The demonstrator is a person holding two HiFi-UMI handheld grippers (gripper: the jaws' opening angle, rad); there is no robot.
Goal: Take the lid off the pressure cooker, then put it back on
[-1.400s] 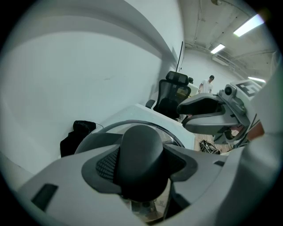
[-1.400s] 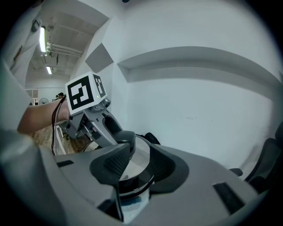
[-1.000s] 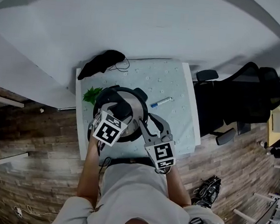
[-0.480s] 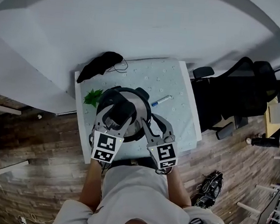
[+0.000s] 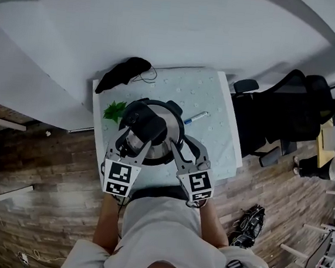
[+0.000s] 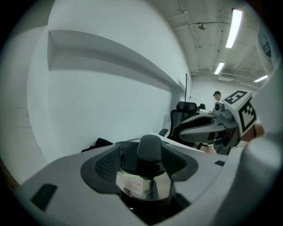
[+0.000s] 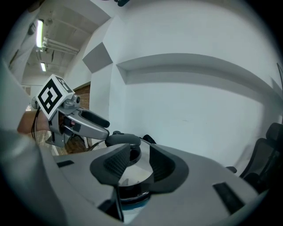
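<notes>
Left gripper has backed off toward the person since 1 s ago. Its marker cube was over the cooker's near-left rim and now sits off the pot, at the table edge. Right gripper barely shifted. Cooker is in the same spot on the table, with the lid on it.

Left: jaws apart, straddling the end of the lid's black handle. The handle sits in the gap with a clear gap on the left-pad side. The right pad looks close to it; can't tell if it touches. Not clamped. Steel pot wall with a label sticker shows below the handle.

Right: jaws also apart, moderate opening, nothing held. Between the pads only the lid's shiny top shows, with the dark rim below. The handle lies beyond and left of the left-hand pad, apart from it. The left gripper shows further left in that view, about level with the handle.

Head view: both grippers come in from the near side, left on the handle side, right at the cooker's near-right rim. Pen is just right of the cooker and the plant is at its left. Black cloth is at the far-left corner, well apart. Chair is right of the table.
</notes>
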